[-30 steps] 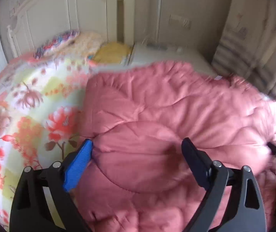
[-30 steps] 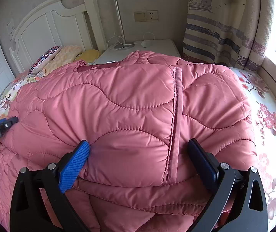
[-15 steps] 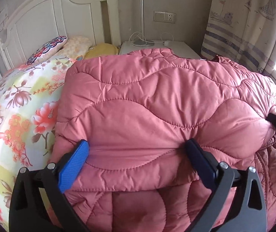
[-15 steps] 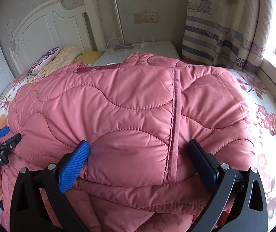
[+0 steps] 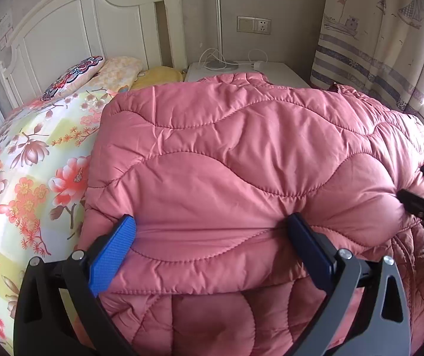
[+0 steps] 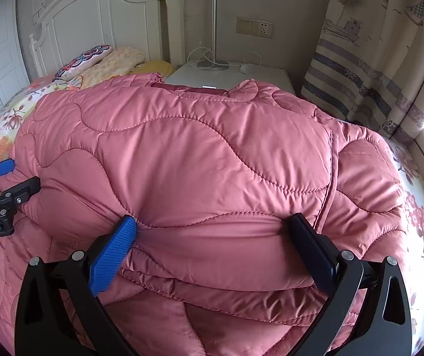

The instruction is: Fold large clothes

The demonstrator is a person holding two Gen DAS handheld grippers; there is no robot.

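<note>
While my left tongs (image 5: 212,237) have just spread wide, both they and my right tongs (image 6: 212,237) (equally wide) straddle the pink quilted coat (image 5: 241,163) on the bed (image 5: 25,178).

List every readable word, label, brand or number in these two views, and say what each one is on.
"GenRobot.AI": white lettering on the black body of the left tongs, seen at the left edge of the right wrist view.
Paper notice on the wall beside the white headboard: it carries print, too small to read in either view.
Wall socket plate: no readable marking.
Curtain: boat drawings and stripes only, no text.
Pink quilted coat: no label or text visible.
</note>
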